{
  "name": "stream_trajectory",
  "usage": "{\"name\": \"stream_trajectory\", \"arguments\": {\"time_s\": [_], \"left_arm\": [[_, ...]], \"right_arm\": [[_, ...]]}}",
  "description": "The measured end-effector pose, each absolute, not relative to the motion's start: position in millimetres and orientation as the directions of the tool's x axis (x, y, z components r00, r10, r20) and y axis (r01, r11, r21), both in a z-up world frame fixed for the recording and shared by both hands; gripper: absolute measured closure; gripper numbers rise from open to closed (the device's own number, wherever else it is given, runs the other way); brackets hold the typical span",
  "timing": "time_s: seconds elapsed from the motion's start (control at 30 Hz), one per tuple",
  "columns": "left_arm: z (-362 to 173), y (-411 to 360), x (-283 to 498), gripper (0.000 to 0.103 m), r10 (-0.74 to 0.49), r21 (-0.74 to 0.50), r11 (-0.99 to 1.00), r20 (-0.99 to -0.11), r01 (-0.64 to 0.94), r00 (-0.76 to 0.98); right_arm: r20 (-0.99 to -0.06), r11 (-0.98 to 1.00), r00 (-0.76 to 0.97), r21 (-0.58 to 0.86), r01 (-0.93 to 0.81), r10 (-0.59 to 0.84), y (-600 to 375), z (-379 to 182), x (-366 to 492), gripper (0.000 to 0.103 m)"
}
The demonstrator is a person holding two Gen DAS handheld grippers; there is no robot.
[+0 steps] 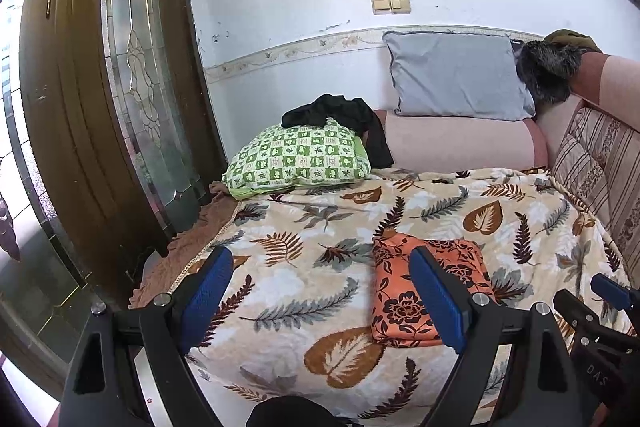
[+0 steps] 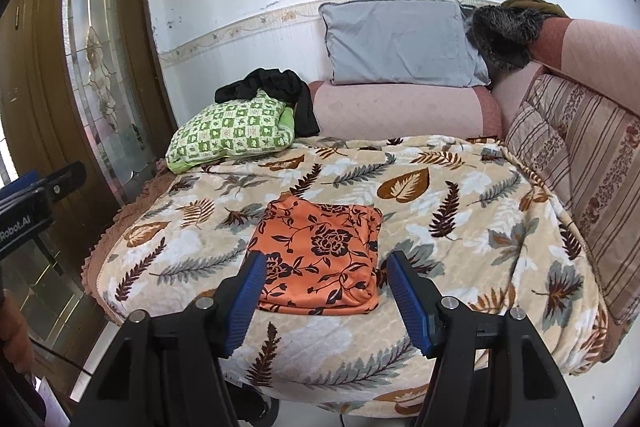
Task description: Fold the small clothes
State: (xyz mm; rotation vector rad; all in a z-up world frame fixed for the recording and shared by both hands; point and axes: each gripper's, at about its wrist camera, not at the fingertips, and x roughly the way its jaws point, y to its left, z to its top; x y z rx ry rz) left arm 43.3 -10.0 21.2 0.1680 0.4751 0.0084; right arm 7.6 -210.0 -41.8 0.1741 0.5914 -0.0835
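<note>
- Right wrist view: the orange cloth (image 2: 320, 255) lies folded in a neat rectangle mid-blanket (image 2: 460, 247), so you look to be at the end of this fold; judging by that, nothing is left but a final smoothing or setting it aside.
- Your right gripper (image 2: 326, 297) hangs open over its near edge, holding nothing.
- Your left gripper (image 1: 320, 301) is open too, empty, the cloth by its right finger.
- The cloth is thin, floral, soft-edged; the blanket plush with leaf print.
- A black garment (image 2: 276, 91) sits crumpled on the green pillow (image 2: 232, 131), maybe next.
</note>
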Motion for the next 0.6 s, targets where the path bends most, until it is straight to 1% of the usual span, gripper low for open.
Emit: {"name": "stream_trajectory", "arguments": {"time_s": [0.3, 0.4, 0.53, 0.6], "left_arm": [[4.9, -5.1, 71.3, 0.013, 0.026, 0.154, 0.987, -0.470, 0.053, 0.882], [0.3, -5.6, 81.8, 0.013, 0.005, 0.148, 0.986, -0.483, 0.076, 0.875], [-5.7, -6.5, 92.2, 0.013, -0.045, 0.111, 0.987, -0.494, 0.114, 0.868], [-9.6, -9.2, 98.4, 0.013, -0.046, 0.112, 0.987, -0.503, 0.118, 0.863]], "right_arm": [[-0.561, 0.980, 0.826, 0.131, 0.151, -0.052, -207.4, -45.0, 35.1, 0.037], [-0.572, 0.981, 0.819, 0.123, 0.149, -0.053, -205.0, -47.9, 46.6, 0.037], [-0.597, 0.984, 0.801, 0.113, 0.139, -0.044, -200.9, -58.8, 61.5, 0.037], [-0.607, 0.984, 0.794, 0.111, 0.137, -0.042, -201.2, -64.2, 67.3, 0.037]]}}
